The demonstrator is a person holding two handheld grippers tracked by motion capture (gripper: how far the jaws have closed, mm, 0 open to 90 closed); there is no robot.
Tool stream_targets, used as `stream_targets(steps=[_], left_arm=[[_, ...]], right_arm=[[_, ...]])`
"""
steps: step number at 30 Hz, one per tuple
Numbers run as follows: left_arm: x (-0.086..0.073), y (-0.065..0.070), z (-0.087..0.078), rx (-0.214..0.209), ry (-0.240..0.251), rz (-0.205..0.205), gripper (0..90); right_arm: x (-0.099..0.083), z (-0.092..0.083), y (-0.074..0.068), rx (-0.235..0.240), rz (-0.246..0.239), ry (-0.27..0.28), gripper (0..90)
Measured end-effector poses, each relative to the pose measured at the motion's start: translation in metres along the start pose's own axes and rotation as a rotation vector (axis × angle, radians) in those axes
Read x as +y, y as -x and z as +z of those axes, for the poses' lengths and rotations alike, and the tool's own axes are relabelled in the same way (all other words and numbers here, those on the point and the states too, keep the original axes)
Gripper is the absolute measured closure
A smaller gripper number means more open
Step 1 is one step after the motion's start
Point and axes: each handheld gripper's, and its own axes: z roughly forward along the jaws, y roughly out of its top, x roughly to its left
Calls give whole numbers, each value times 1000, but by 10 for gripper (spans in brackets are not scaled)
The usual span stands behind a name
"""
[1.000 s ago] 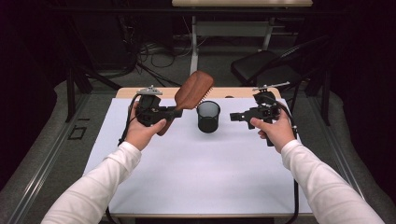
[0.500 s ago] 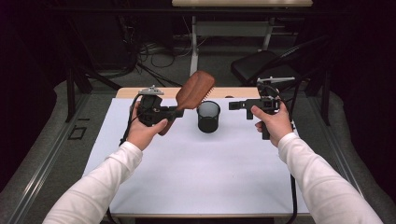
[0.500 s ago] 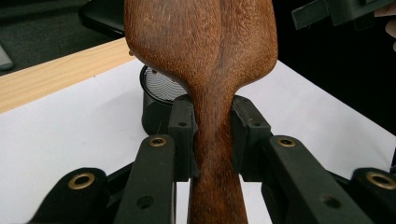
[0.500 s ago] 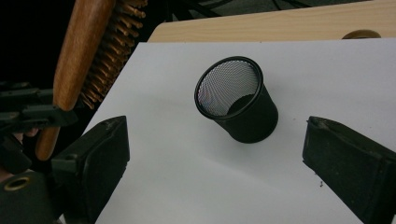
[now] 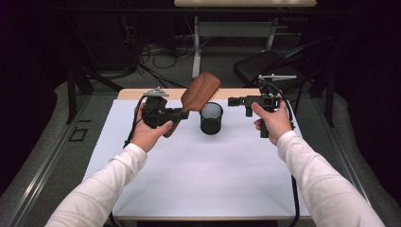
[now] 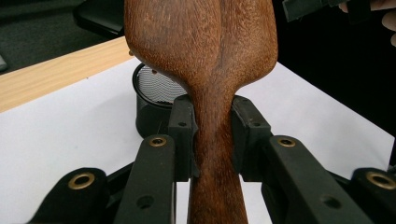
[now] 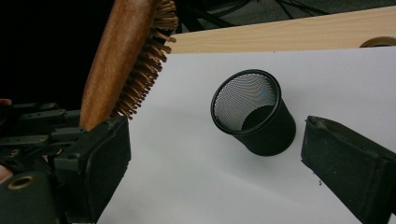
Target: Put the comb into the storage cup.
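No brand, label or lettering can be read anywhere here, not on the brush, the cup or the claws.

Over to the left claw (image 6: 212, 135): it is clamped tight on the neck of the wooden hairbrush (image 6: 205, 51), one black pad (image 6: 183, 135) pressed on each side of the handle just below where the head flares out. From the high view the left claw (image 5: 182, 113) is lifted off the desk (image 5: 189, 179), the left hand (image 5: 149, 130) gripping it, and the hairbrush (image 5: 201, 91) slants up and away to the right, its head hanging above and just behind the black mesh pencil cup (image 5: 211, 118). The bristles show at the head's right edge.

The cup stands upright on the white sheet (image 5: 198, 165) covering the desk, near the far middle, between the two claws and touching neither.

Now the right claw (image 7: 212, 158): its jaws stand wide apart, nothing between them but open air, the mesh cup (image 7: 254, 114) framed in the gap well beyond. In that same view the hairbrush (image 7: 128, 60) rises at the left, bristles pointing toward the cup. From above, the right claw (image 5: 234, 101) is held up level in the right hand (image 5: 272, 120), pointing left toward the brush head, close to it but apart.
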Motion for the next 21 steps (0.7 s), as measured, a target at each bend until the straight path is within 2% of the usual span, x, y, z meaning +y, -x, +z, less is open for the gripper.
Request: stream_targets(steps=[13, 21], left_arm=[[2, 8, 10, -19, -7, 11, 722], [3, 14, 15, -37, -6, 21, 722]], right_arm=[[3, 13, -10, 52, 28, 9, 93], [6, 21, -19, 70, 19, 10, 93]])
